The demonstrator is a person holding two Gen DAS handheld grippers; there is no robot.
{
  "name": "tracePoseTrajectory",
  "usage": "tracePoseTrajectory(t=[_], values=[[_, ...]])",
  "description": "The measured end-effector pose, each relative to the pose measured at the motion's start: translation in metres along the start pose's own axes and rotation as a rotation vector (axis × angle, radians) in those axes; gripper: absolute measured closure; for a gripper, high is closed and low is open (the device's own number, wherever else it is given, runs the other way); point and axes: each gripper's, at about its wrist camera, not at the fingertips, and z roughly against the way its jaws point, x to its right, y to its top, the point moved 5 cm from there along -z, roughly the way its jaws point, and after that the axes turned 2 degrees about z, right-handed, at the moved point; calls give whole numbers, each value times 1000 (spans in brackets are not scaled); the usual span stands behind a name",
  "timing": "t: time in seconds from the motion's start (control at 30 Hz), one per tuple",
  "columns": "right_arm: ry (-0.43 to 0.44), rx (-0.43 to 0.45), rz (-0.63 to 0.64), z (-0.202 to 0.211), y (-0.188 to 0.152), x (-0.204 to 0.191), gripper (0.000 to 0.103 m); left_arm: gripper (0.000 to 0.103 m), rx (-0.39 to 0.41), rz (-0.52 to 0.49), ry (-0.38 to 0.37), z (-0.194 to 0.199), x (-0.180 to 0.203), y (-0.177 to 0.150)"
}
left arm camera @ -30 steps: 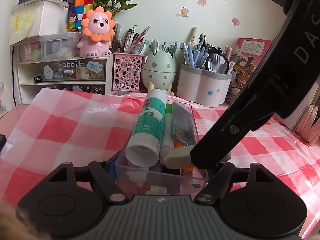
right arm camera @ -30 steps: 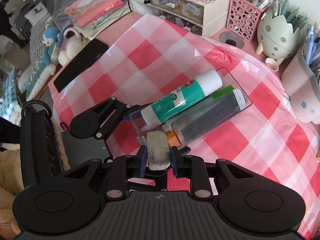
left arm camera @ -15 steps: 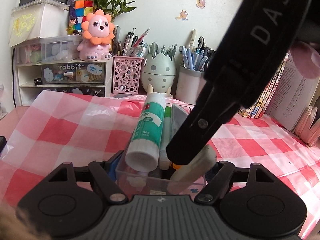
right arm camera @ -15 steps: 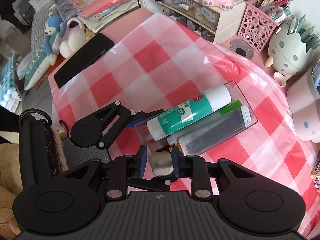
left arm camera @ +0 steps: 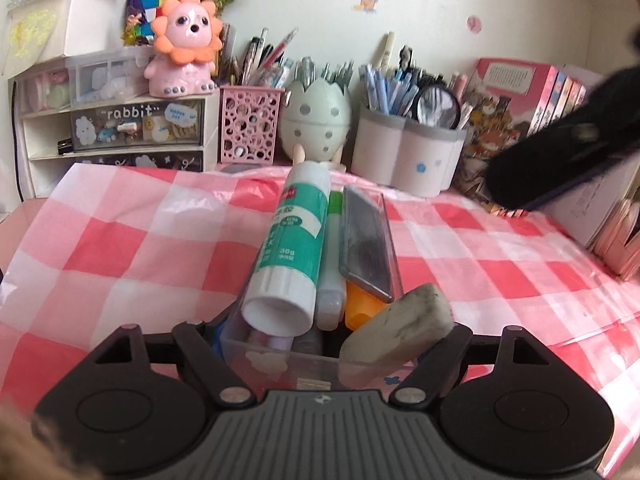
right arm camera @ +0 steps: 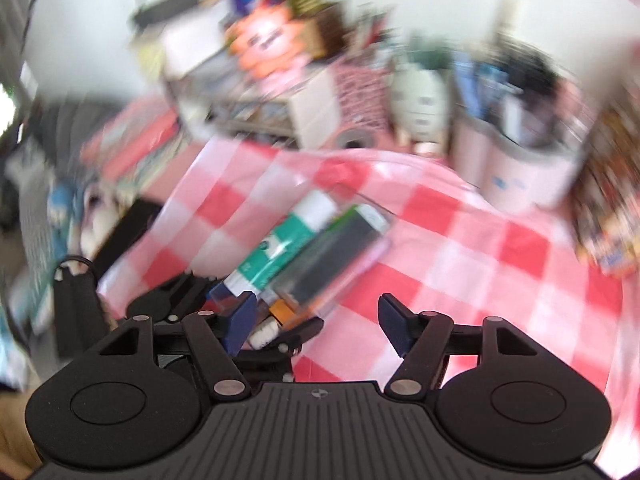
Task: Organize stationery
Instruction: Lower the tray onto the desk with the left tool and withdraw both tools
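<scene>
A clear plastic tray (left arm camera: 280, 360) sits on the red-checked cloth, held at its near end between the fingers of my left gripper (left arm camera: 320, 344). In it lie a green-and-white glue stick (left arm camera: 294, 248), a dark flat case (left arm camera: 366, 246), an orange item (left arm camera: 358, 312) and a grey eraser (left arm camera: 400, 328) leaning on its near right corner. My right gripper (right arm camera: 316, 320) is open and empty, above the cloth to the right of the tray (right arm camera: 320, 256); its view is blurred.
Along the back wall stand a drawer unit with a pink lion figure (left arm camera: 186, 46), a pink mesh pen cup (left arm camera: 248, 128), an egg-shaped holder (left arm camera: 316, 120), a white pen pot (left arm camera: 408, 156) and books (left arm camera: 516, 100) at right.
My right gripper let go of the eraser into the tray's near right corner, opened, and pulled up and away to the right. The left gripper and tray stayed put.
</scene>
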Motion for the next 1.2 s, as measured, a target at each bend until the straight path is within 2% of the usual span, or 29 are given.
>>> tracePoseTrajectory(t=[0.27, 0.57, 0.73, 0.93, 1.1, 1.2], values=[[-19, 185, -240, 39, -51, 36, 35, 52, -29, 30, 41, -9, 11, 11], [-56, 290, -358, 55, -81, 52, 34, 52, -27, 42, 75, -34, 30, 23], [-95, 321, -407, 51, -87, 58, 34, 51, -46, 10, 84, -40, 36, 26], [-94, 314, -428, 41, -90, 58, 28, 40, -69, -36, 81, -32, 38, 24], [-117, 318, -441, 40, -89, 58, 26, 40, -111, -17, 83, -23, 31, 23], [-162, 334, -430, 46, -89, 54, 23, 36, -144, -8, 76, -10, 29, 23]])
